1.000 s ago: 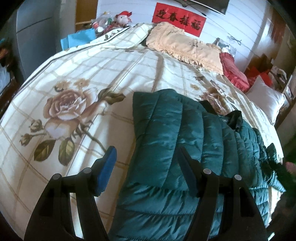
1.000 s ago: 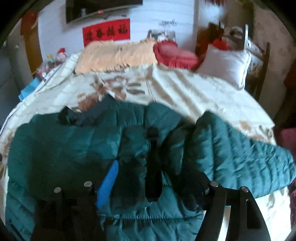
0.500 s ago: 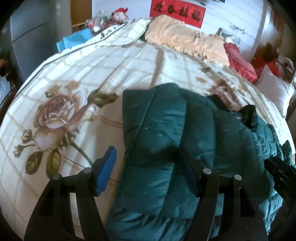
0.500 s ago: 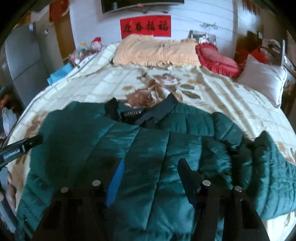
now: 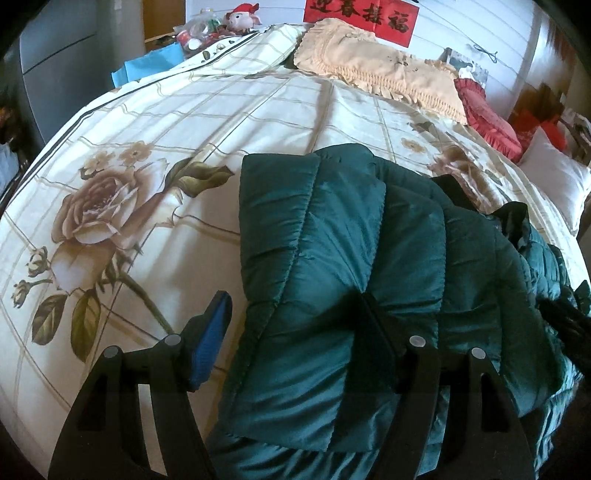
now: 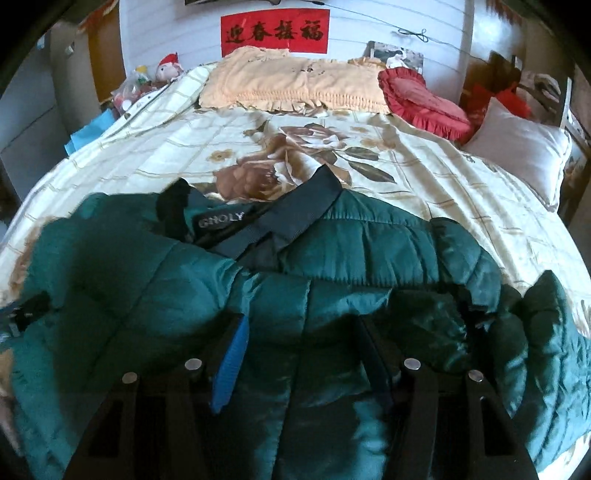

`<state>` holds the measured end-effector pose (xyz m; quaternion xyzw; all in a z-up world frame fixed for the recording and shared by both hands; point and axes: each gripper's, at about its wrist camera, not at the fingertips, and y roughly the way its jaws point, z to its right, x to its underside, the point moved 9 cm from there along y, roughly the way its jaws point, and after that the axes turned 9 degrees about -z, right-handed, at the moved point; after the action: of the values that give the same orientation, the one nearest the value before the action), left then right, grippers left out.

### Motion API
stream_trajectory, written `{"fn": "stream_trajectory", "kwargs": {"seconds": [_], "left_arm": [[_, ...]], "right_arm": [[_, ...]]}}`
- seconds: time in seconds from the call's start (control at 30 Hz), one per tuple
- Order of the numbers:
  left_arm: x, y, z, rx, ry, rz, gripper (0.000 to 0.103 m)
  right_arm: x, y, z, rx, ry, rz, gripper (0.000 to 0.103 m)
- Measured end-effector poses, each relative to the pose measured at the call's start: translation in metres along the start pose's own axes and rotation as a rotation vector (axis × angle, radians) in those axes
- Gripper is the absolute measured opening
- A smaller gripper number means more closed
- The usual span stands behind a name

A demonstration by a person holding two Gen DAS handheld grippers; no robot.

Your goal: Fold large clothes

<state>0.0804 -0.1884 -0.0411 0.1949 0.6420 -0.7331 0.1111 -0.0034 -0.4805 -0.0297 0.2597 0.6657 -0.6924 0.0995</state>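
Note:
A dark green puffer jacket (image 5: 332,229) lies on the bed, with a quilted panel folded over on its left side. My left gripper (image 5: 291,299) hovers low over the jacket's left edge. Its blue-padded finger (image 5: 210,343) is above the sheet and its other finger above the jacket. The jaws are opening and grip nothing. In the right wrist view the jacket (image 6: 369,240) spreads wide, its dark collar (image 6: 295,210) at the far side and a sleeve (image 6: 546,332) bunched at the right. My right gripper (image 6: 303,319) sits over the jacket's middle, jaws partly apart, with fabric between them and its blue pad bare.
The bed carries a cream checked sheet (image 5: 147,155) printed with roses. At the head lie a peach frilled pillow (image 6: 295,85), a red cushion (image 6: 421,99) and a white pillow (image 6: 517,144). Toys and clutter (image 5: 221,26) crowd the far left corner.
Both grippers have sunk closer to the jacket. The right one has slid across it, so the collar is now centred, and its jaws are narrower. The left gripper's jaws look much the same.

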Motion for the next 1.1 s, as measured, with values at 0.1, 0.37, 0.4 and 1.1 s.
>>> {"fn": "stream_trajectory", "kwargs": {"seconds": [0.1, 0.37, 0.4, 1.1], "left_arm": [[0.000, 0.001, -0.001, -0.007, -0.003, 0.005, 0.075], [0.002, 0.001, -0.001, -0.023, 0.003, 0.026, 0.077], [0.002, 0.000, -0.001, -0.027, 0.007, 0.028, 0.077], [0.027, -0.055, 0.054, 0.073, 0.116, 0.048, 0.077]], "right_arm": [[0.012, -0.031, 0.003, -0.036, -0.009, 0.045, 0.058], [0.054, -0.035, 0.022, 0.033, -0.043, 0.009, 0.058], [0.056, -0.028, 0.026, 0.049, -0.041, -0.005, 0.057], [0.059, -0.051, 0.055, 0.045, 0.073, 0.047, 0.055]]}}
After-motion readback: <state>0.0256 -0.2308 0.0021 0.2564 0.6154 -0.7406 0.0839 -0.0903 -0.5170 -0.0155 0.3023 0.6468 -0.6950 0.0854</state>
